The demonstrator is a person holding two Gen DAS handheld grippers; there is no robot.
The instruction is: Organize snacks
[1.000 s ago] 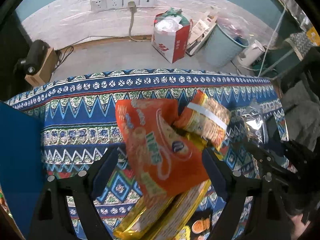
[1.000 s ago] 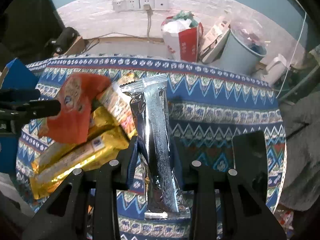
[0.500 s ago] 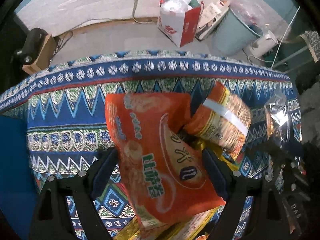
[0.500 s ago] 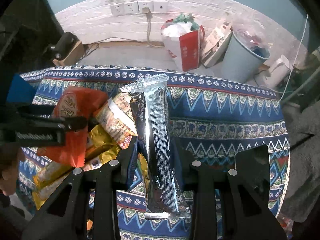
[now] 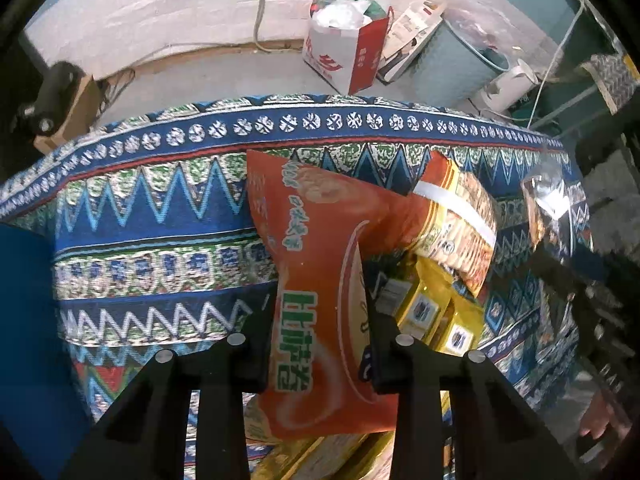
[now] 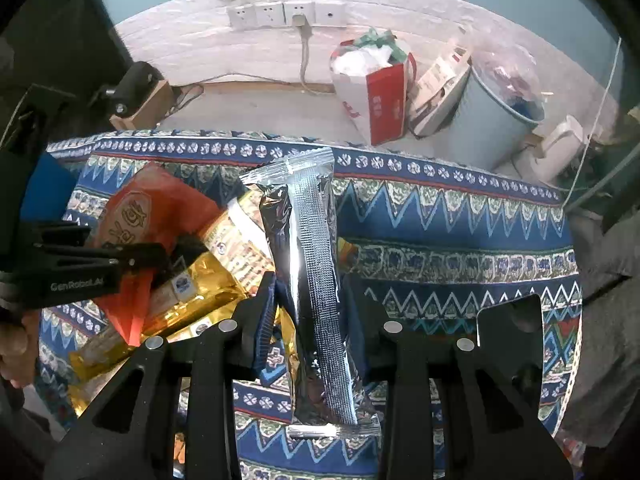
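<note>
From the left view, the left tongs (image 5: 320,332) have just squeezed shut on the orange snack bag (image 5: 320,280) atop the pile on the desk (image 5: 160,240), so it can be lifted; from the right view, the right tongs (image 6: 312,316) stay clamped on the silver packet (image 6: 312,264)

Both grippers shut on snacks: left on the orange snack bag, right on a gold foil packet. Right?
Not quite. The right gripper is shut on a long silver foil packet, not a gold one; the right wrist view shows it. The gold foil packets lie on the patterned cloth. The left gripper has just closed on the orange snack bag.
</note>
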